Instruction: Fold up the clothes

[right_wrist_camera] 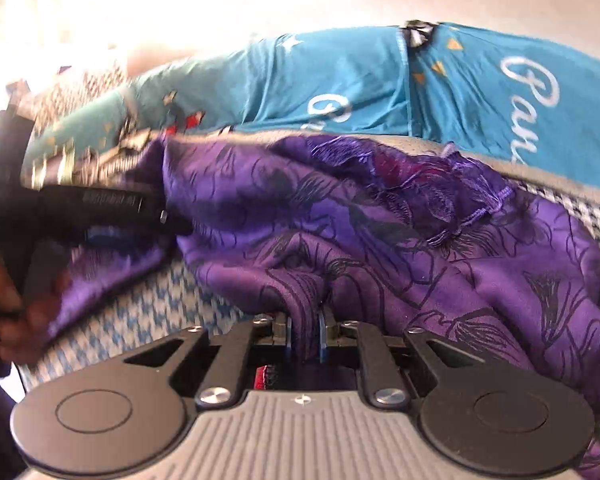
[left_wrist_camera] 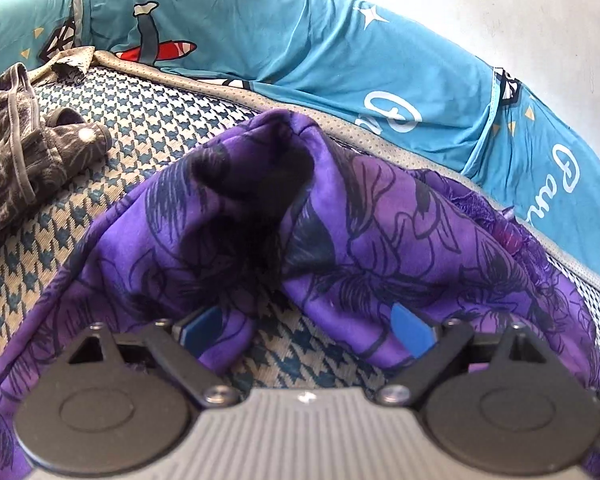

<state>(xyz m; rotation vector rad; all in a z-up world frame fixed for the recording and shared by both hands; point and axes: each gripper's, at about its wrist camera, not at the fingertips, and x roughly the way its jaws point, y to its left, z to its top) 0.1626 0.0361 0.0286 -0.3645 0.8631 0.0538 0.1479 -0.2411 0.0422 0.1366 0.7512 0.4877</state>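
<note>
Two grippers, one purple floral-print garment [left_wrist_camera: 380, 240], heaped on a houndstooth-patterned bed surface [left_wrist_camera: 148, 128]. Right gripper [right_wrist_camera: 305, 336]: jaws nearly together, pinching a narrow fold of the purple cloth directly ahead of its fingers. Left gripper [left_wrist_camera: 304, 330]: jaws spread wide, blue pads bracketing a gap where bare houndstooth shows, cloth draped around both fingers, nothing clamped. Garment bulk rises just beyond the left fingers and runs toward the right gripper. Judged next: the left, the free hand, needs an edge straight ahead.
</note>
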